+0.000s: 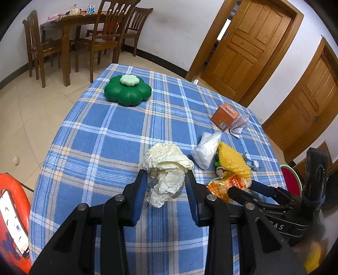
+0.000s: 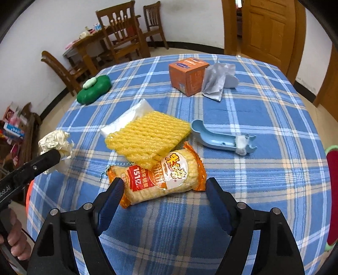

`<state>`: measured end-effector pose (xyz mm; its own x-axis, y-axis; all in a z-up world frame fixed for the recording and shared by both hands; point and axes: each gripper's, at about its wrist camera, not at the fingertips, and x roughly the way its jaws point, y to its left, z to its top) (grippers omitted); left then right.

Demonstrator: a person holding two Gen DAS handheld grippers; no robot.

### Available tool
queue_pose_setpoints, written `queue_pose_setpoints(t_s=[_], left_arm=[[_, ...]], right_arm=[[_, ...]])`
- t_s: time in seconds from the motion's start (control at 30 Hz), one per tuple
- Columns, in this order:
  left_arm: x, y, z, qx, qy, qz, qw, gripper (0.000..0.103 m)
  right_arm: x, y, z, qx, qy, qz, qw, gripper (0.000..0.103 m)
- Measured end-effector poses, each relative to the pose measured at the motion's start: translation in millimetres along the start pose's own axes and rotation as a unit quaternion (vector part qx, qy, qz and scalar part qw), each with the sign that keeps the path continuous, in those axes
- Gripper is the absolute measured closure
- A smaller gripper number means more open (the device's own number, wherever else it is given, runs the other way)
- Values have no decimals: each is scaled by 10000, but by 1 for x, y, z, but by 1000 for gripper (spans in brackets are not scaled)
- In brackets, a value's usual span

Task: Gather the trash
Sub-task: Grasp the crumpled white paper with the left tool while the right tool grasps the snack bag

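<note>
1. Bead chain [image 2: 109,168] – mostly hidden under the snack packet [image 2: 160,179]; only a short run showed.
2. Small figure [image 1: 221,170] – largely covered by the yellow foam net [image 1: 233,160]; identity unclear.
3. Phone [image 1: 13,222] cut by the left edge; screen unreadable.
4. Red-and-green item [image 2: 332,190] cut by the right edge.
5. Items on the far wooden table [image 1: 69,18] too small to tell.

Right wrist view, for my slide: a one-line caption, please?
Open right claw poised over an orange snack packet beside yellow foam netting on the plaid tablecloth.

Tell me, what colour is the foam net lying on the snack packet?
Yellow. The foam net shows best in the right wrist view.
</note>
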<state>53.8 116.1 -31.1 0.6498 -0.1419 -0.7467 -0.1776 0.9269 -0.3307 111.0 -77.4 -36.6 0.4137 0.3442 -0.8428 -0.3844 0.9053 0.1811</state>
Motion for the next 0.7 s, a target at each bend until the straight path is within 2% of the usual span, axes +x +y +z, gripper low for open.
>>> queue_pose_setpoints(t_s=[0.33,0.43,0.5,0.7], left_arm=[[-3,-7,-4,58,20,-55,10000,66],[-4,-9,-5,82,15,-62,9999,66],[-4,-11,-5,96,14,-67,9999,66],[-7,-18,-7,188,-9,-106,9998,66]], right_arm=[[5,14,-5,-532,-103,-249,9982,20],[5,12,-5,-509,-167,-218,9983,22],[4,11,-6,-520,-216,-209,9982,28],[-6,-1,-12,-156,-270,12,9995,31]])
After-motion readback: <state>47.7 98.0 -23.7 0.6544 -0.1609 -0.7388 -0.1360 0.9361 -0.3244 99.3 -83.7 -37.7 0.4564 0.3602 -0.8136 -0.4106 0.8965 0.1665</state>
